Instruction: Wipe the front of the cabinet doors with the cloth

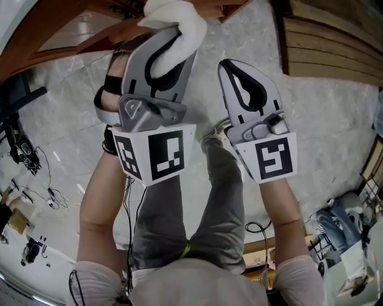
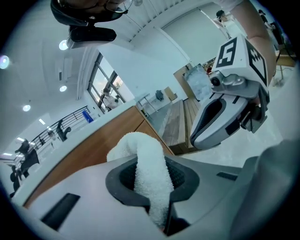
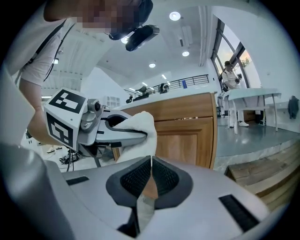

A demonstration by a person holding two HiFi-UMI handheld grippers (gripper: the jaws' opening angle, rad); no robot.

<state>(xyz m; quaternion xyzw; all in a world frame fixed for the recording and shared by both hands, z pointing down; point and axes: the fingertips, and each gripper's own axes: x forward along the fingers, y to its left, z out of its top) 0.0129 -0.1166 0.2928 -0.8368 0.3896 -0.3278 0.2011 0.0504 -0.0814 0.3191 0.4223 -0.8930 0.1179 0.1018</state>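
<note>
Left gripper (image 1: 170,51): jaws clenched on the white terry cloth (image 1: 176,15). A folded wad of it is pushed out past the tips toward the wooden cabinet door (image 3: 185,138). Right gripper (image 1: 236,75): jaws pressed together, nothing held between them. It is carried just beside the left one, equally short of the door. The cloth is not seen touching the door in any view, and a gap is visible in the right gripper view. Judged state: approach, wiping contact not yet made.

For the wipe to be done well:
- The protruding wad, not the jaw tips, should be laid flat against the door panel so the wood is not scraped by plastic.
- A firm grip is needed. Only a narrow strip of cloth is pinched, and it could be dragged out by friction.
- Strokes are best run along the panel and overlapped, with the raised frame edges and the recessed centre both covered.
- Light pressure is advised near the door's free edge so the door is not pushed or swung.
- The right gripper is best held off the door, out of the stroke path.
</note>
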